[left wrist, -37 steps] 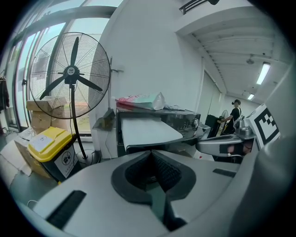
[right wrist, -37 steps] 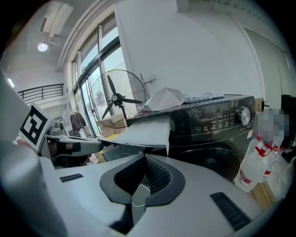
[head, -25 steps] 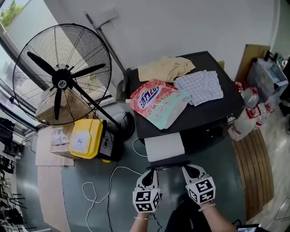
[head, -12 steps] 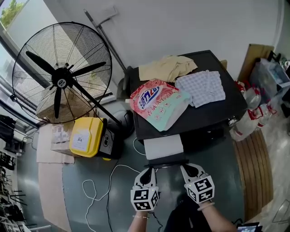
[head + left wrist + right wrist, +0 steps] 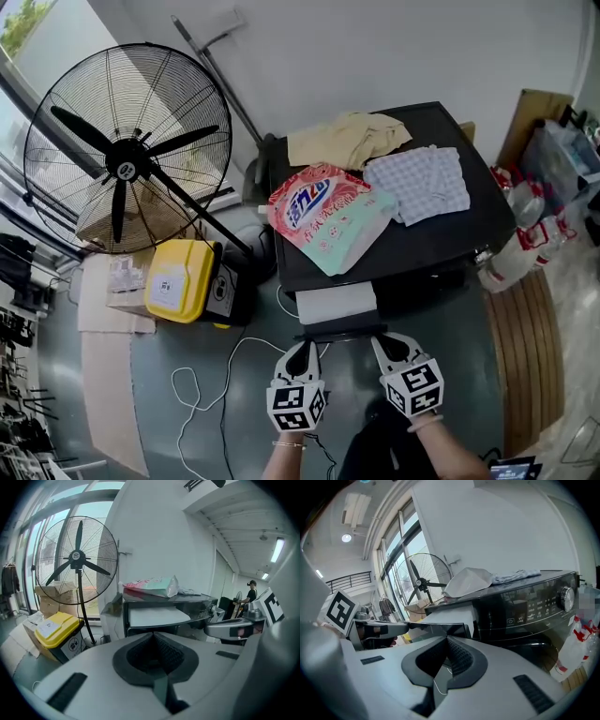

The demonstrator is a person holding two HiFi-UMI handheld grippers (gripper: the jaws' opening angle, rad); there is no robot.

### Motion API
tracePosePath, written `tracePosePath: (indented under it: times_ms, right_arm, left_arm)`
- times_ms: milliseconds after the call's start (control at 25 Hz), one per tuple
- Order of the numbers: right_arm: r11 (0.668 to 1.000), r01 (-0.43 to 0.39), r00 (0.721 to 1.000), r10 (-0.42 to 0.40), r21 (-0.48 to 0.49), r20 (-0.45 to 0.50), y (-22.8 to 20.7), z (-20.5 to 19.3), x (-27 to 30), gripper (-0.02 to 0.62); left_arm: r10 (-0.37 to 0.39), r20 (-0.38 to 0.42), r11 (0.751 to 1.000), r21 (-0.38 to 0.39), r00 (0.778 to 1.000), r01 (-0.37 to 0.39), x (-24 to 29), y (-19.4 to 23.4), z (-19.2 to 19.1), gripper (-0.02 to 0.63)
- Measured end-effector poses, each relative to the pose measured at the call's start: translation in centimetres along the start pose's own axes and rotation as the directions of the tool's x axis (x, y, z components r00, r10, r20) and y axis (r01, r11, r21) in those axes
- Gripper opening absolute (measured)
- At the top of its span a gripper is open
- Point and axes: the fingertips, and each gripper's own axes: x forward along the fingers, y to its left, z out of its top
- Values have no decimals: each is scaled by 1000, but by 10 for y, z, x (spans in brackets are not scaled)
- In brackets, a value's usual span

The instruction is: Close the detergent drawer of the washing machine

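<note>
The black washing machine (image 5: 441,230) stands ahead of me, its pale detergent drawer (image 5: 336,302) pulled out toward me at the front left. My left gripper (image 5: 303,346) and right gripper (image 5: 380,339) are both shut and empty, with their tips just short of the drawer's dark front edge. In the left gripper view the shut left gripper (image 5: 153,634) points at the drawer (image 5: 157,616). In the right gripper view the shut right gripper (image 5: 447,638) sits below the drawer's front (image 5: 440,629), beside the control panel (image 5: 539,604).
A pink detergent bag (image 5: 323,214), a beige cloth (image 5: 347,139) and a checked cloth (image 5: 417,183) lie on the machine's top. A large standing fan (image 5: 127,150) and a yellow bin (image 5: 173,281) are at the left. A white cable (image 5: 202,384) lies on the floor. Bottles (image 5: 511,248) stand at the right.
The drawer sticks out a little less than a second ago. Both grippers have followed its front edge toward the machine, still shut.
</note>
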Motion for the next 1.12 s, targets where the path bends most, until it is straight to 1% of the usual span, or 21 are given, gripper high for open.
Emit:
tracePosePath:
  times_ms: [680,1120]
  right_arm:
    - [999,-34,999,33,19,8,-11,14,21,25]
    - [999,-33,999,32,36,9,-20,22,34,25]
  left_arm:
    - [34,9,999,-25,999,-34,22,11,15,17]
    - [39,12,999,-31,999,-38,36,18,24,17]
